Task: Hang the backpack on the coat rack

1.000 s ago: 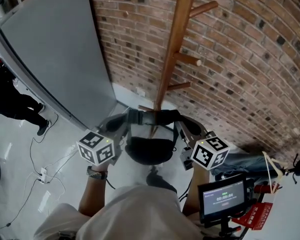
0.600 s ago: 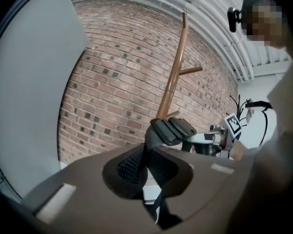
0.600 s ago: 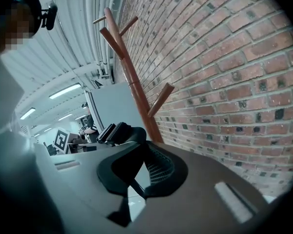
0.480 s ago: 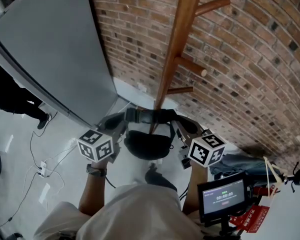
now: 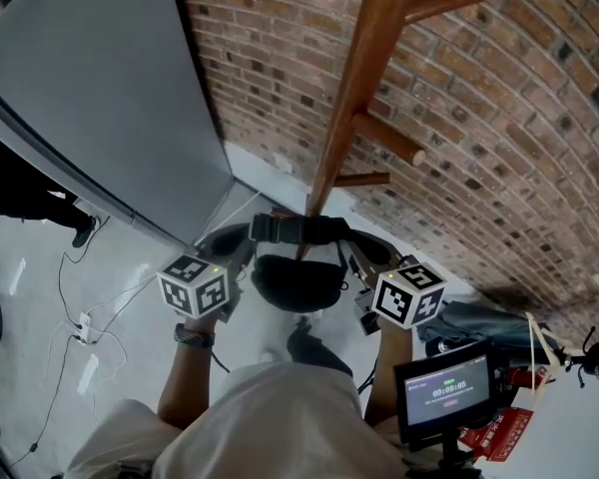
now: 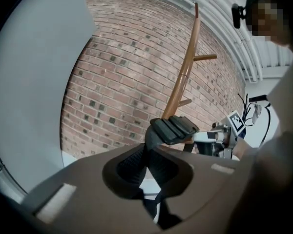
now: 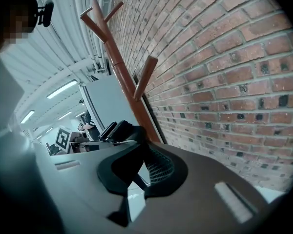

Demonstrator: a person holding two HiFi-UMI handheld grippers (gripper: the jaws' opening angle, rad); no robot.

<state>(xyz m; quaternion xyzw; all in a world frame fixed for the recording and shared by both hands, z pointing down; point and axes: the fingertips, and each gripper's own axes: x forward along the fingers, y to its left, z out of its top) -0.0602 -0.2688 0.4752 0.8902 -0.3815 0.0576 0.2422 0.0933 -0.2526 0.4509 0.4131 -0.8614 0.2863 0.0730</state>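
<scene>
A black backpack (image 5: 298, 281) hangs between my two grippers just in front of the wooden coat rack (image 5: 357, 88), low by its foot. Its padded top handle (image 5: 301, 230) stretches across at jaw height. My left gripper (image 5: 240, 251) is shut on the left shoulder strap (image 6: 156, 145). On the other side, my right gripper (image 5: 361, 261) is shut on the other strap (image 7: 139, 152). The rack's pegs (image 5: 391, 141) stick out to the right, well above the bag. The pole (image 6: 184, 77) also rises behind the handle (image 6: 175, 129) in the left gripper view, and the rack (image 7: 129, 82) shows in the right gripper view too.
A brick wall (image 5: 519, 118) stands behind the rack and a grey panel (image 5: 100, 98) leans at the left. Cables (image 5: 80, 329) trail over the white floor. A small screen (image 5: 444, 391) and a blue bundle (image 5: 479, 322) sit at the lower right. A person in dark clothes (image 5: 20, 193) stands far left.
Both grippers have sunk a little with the backpack still held. The rack's pegs now sit higher and larger in the head view.
</scene>
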